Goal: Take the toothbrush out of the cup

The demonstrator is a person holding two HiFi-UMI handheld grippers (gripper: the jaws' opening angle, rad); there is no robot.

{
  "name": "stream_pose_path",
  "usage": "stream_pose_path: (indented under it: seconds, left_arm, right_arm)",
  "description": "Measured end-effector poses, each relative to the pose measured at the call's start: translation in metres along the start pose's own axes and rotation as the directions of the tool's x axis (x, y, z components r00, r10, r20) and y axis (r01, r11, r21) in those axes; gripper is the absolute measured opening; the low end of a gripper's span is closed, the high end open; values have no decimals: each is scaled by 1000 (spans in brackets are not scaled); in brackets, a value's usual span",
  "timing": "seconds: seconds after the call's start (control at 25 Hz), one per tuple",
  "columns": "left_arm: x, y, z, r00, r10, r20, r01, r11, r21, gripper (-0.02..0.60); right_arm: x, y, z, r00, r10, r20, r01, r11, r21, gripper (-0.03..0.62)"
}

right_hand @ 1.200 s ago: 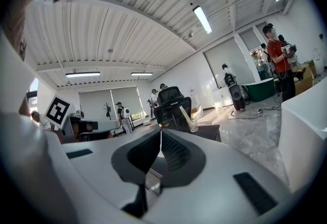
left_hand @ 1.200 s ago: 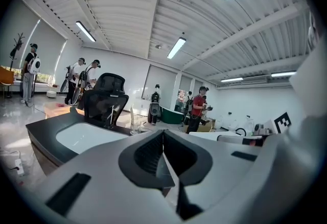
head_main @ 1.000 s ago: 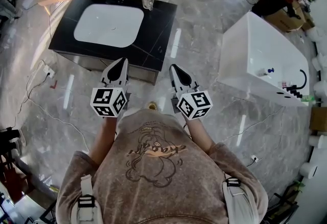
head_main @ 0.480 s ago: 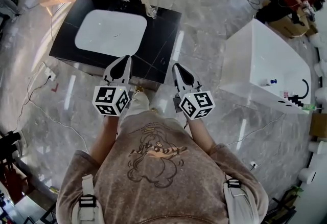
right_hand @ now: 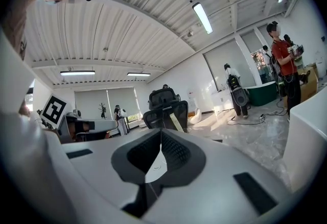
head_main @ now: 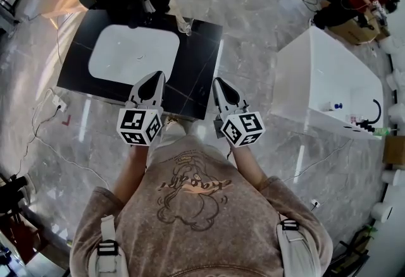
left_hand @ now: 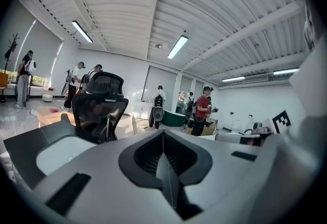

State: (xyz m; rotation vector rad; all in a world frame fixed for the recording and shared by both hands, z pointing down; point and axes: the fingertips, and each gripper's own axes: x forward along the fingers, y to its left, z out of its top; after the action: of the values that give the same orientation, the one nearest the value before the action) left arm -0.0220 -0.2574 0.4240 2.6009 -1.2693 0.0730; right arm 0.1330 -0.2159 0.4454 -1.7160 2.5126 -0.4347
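Two closed claws, left claw [head_main: 154, 77], right claw [head_main: 219, 83], near black counter [head_main: 197, 57]

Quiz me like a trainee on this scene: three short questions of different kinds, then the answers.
1. Multiple choice: the cup stands on A) the black counter, B) the floor, C) the white bathtub.
2. True or false: the left hand-held gripper grips the cup.
3. Fill in: the jaws of the right hand-held gripper are ____, with nothing between them.
Key: 1 A; 2 false; 3 shut.
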Motion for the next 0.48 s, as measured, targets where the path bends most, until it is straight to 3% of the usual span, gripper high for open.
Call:
stream_pose_path:
  seconds: [0.48]
  left_arm:
    - [27, 18, 4, 1000, -15, -15, 15, 1000, -18, 17]
  right_arm:
    - [40, -4, 5, 999, 33, -1, -33, 999, 0, 21]
